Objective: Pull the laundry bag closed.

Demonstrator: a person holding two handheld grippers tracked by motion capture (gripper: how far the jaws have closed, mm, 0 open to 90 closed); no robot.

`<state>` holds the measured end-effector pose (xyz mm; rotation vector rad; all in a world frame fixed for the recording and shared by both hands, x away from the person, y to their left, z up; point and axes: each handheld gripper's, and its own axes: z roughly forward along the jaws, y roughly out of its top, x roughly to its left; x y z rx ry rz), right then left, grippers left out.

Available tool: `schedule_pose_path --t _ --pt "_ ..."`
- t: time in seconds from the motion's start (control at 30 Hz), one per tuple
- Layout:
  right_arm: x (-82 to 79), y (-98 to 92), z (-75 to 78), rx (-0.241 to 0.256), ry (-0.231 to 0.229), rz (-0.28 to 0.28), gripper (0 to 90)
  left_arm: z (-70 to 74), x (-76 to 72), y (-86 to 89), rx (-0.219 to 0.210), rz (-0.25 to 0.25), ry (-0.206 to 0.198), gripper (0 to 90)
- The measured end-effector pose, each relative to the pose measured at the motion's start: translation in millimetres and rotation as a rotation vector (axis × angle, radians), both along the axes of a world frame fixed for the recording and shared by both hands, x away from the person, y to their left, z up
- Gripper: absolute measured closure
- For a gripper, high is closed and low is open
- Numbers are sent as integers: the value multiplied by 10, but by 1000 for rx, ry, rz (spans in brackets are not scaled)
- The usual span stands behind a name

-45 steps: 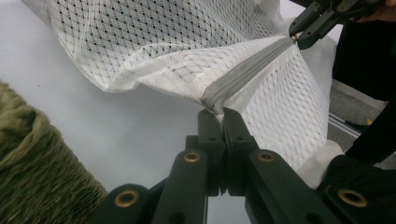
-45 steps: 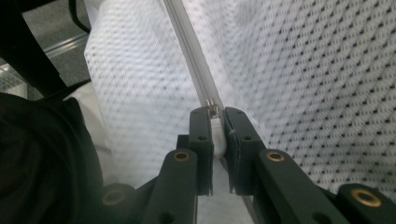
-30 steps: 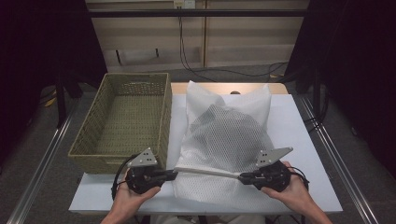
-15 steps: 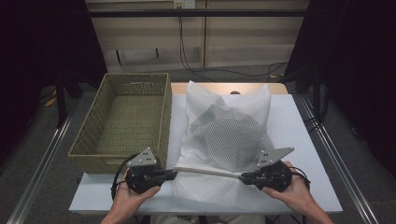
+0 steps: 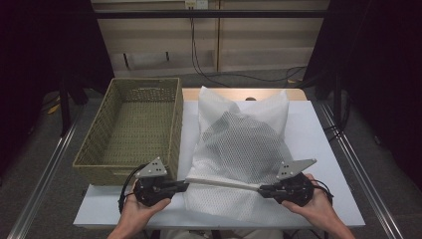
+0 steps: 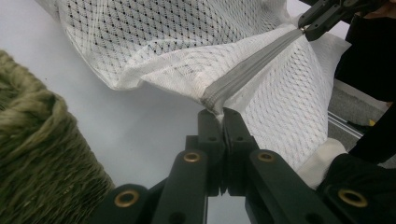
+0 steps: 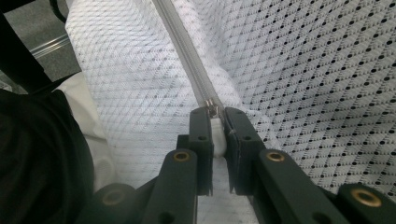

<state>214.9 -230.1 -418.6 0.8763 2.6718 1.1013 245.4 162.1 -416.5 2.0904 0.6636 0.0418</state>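
Note:
A white mesh bag (image 5: 244, 144) with something dark inside lies on the white table (image 5: 318, 144). Its zipper (image 5: 221, 182) runs taut along the near edge between both grippers. My left gripper (image 5: 185, 185) is shut on the zipper's left end, where the left gripper view shows the tape (image 6: 252, 67) pinched at the jaw tips (image 6: 222, 114). My right gripper (image 5: 261, 188) is shut on the zipper's right end. In the right gripper view the metal slider (image 7: 212, 108) sits at the jaw tips (image 7: 215, 114), with white material between them.
A green woven basket (image 5: 175, 129) stands empty on the left, its corner (image 6: 37, 158) close beside the left gripper. Metal rails run along both sides of the table. Bare table surface shows to the right of the bag.

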Motion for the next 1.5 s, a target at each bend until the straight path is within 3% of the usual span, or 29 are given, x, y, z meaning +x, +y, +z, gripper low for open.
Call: schedule_pose_path --t 1.5 --pt "-2 -347 -37 -21 18 -51 817 15 6 12 -7 -7 -4 880"
